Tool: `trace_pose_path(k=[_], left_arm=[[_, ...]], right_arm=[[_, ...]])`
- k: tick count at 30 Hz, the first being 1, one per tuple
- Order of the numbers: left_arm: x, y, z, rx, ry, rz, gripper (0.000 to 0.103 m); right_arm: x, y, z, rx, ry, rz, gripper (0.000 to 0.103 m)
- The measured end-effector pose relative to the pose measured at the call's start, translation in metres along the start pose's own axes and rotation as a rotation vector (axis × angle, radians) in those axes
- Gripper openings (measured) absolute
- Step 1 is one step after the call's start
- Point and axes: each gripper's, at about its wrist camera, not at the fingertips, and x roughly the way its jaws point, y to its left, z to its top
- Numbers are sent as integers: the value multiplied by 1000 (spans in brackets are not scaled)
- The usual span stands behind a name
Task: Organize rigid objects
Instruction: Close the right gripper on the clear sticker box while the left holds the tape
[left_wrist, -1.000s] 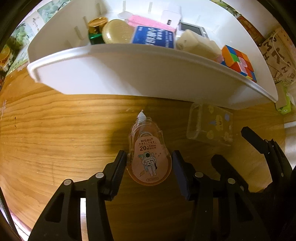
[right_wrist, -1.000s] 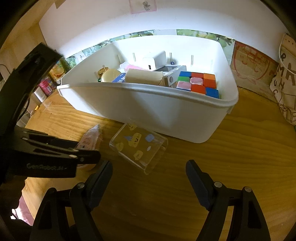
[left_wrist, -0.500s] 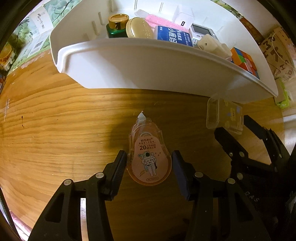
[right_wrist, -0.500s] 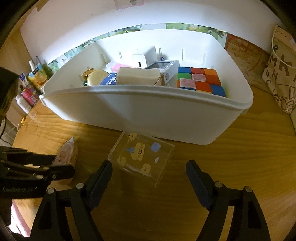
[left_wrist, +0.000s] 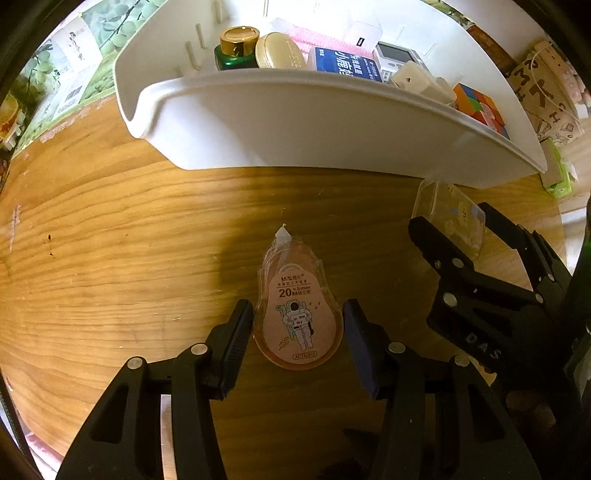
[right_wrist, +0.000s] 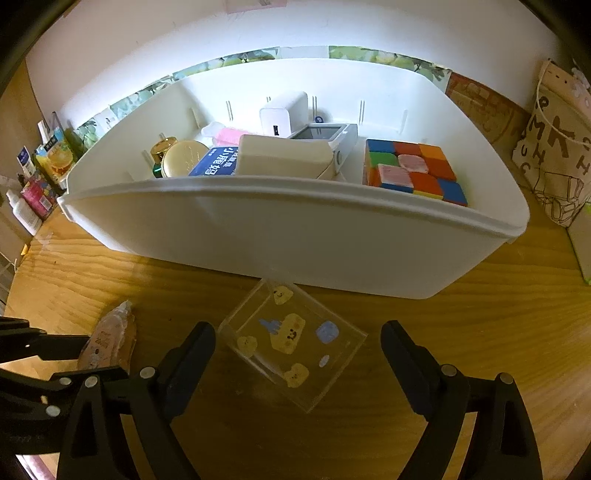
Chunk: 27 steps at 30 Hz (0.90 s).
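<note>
An orange correction tape dispenser (left_wrist: 297, 314) lies on the wooden table, its tip toward the bin. My left gripper (left_wrist: 297, 338) is open, a finger on each side of it with small gaps. The dispenser also shows in the right wrist view (right_wrist: 109, 341). A clear plastic box with cartoon stickers (right_wrist: 291, 345) lies in front of the white bin (right_wrist: 295, 236). My right gripper (right_wrist: 297, 363) is open, its fingers on both sides of the box. The box shows in the left wrist view (left_wrist: 448, 218) between the right gripper's fingers.
The bin holds a colour cube (right_wrist: 413, 170), a blue box (right_wrist: 216, 162), a gold-lidded jar (right_wrist: 183, 157), a green bottle (right_wrist: 162, 153), a white charger (right_wrist: 282, 112) and other items. Small bottles and packets (right_wrist: 33, 184) stand at the left. A patterned bag (right_wrist: 557, 147) is at the right.
My right gripper has moved forward around the clear box. My left gripper has kept the dispenser between its open fingers while the bin drew farther off in its view.
</note>
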Motion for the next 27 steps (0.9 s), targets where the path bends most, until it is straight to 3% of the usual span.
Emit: trace_pose_path(k=[9, 11, 17, 27], left_arm=[[-9, 9, 0, -4, -13, 7, 54], [-6, -7, 0, -9, -14, 10, 54], [-13, -1, -7, -29, -22, 19, 54], [-27, 8, -15, -66, -43, 36, 54]], right_arm=[[1, 1, 3, 25, -26, -30, 92], [0, 1, 3, 25, -36, -32, 92], [-2, 3, 3, 10, -49, -23, 78], [-4, 1, 2, -5, -60, 24, 78]])
